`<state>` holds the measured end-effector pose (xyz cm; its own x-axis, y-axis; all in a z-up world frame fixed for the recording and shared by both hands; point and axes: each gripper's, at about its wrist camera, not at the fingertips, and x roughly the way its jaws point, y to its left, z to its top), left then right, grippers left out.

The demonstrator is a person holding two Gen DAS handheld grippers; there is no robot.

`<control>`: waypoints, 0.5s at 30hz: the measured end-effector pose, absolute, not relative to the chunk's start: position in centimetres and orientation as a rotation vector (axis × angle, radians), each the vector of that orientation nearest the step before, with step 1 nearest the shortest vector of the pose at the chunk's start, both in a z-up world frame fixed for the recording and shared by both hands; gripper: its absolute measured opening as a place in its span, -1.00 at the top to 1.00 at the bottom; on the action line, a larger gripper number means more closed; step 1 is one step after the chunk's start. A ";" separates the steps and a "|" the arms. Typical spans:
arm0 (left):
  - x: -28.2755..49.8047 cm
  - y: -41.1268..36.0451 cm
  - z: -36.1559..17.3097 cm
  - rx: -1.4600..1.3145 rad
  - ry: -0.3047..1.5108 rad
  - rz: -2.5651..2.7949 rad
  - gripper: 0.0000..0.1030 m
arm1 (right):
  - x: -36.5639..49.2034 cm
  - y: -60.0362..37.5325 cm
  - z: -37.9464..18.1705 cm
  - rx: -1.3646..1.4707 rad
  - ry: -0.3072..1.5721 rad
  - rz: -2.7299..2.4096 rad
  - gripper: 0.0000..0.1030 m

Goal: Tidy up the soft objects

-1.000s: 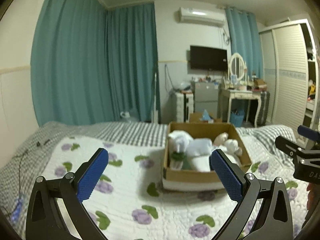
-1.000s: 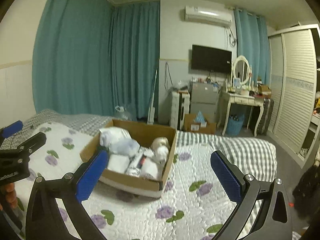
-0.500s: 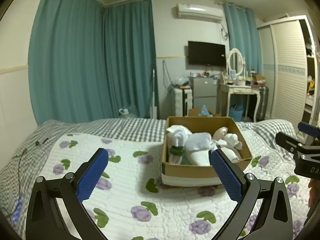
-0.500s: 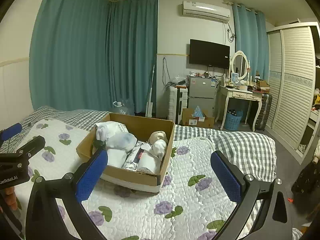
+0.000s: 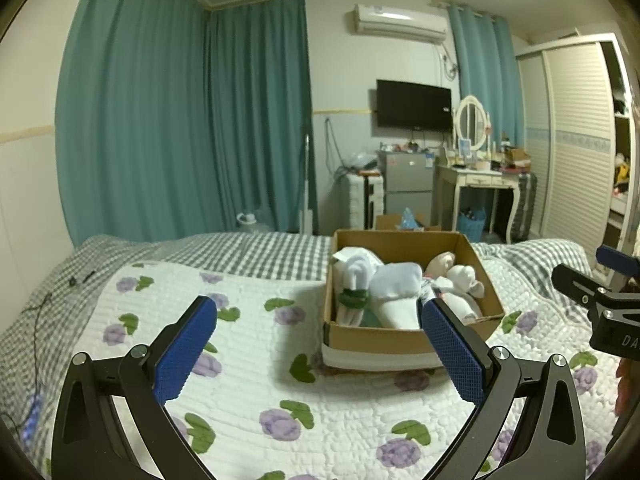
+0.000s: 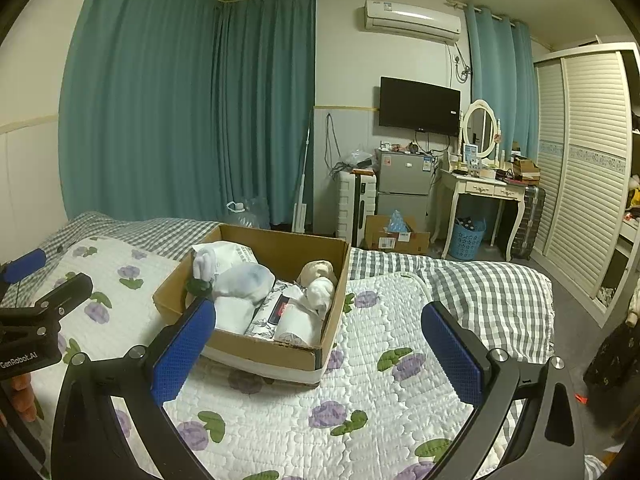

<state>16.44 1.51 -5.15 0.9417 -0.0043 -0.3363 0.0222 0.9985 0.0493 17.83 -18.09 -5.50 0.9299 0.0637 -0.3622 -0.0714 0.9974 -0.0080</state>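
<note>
Sitting on the flowered quilt (image 5: 256, 364) at centre right of your left wrist view, the cardboard box (image 5: 404, 340) holds the soft things packed close together: a white rolled sock bundle with a dark green band (image 5: 354, 280) at its left side, a pale folded cloth (image 5: 396, 284) touching it in the middle, and a small beige plush toy (image 5: 440, 260) against the far right wall. In your right wrist view the same box (image 6: 260, 350) lies at centre left, and a printed packet with a dark label (image 6: 280, 308) shows between the folded cloth and the plush. Your left gripper (image 5: 318, 352) hangs above the quilt with its blue pads (image 5: 186, 350) spread wide and nothing between them; the right-hand pad overlaps the box's near right corner in the frame. Your right gripper (image 6: 318, 352) is likewise spread wide and empty, its left-hand pad overlapping the box's near wall, its other pad over bare quilt. Each tool shows at the edge of the other's view. Beyond the quilt lies a grey checked blanket (image 6: 492, 292), then teal curtains (image 6: 180, 112) at upper left, a wall television (image 6: 419, 106) and a white dressing table (image 6: 486, 192) at right.
</note>
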 end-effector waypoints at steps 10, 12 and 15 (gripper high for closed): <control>16.3 1.4 -5.1 0.053 0.345 -0.015 -1.00 | 17.9 -17.9 -5.5 -0.013 0.372 0.073 -1.00; 16.3 1.3 -5.1 0.052 0.345 -0.017 -1.00 | 17.9 -17.9 -5.5 -0.013 0.373 0.074 -1.00; 16.3 1.3 -5.2 0.053 0.344 -0.016 -1.00 | 17.9 -17.7 -5.5 -0.014 0.372 0.073 -1.00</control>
<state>16.27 1.27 -5.16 0.9412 -0.0063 -0.3379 0.0243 0.9985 0.0490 17.95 -17.74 -5.52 0.9288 0.0687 -0.3641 -0.0737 0.9973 0.0001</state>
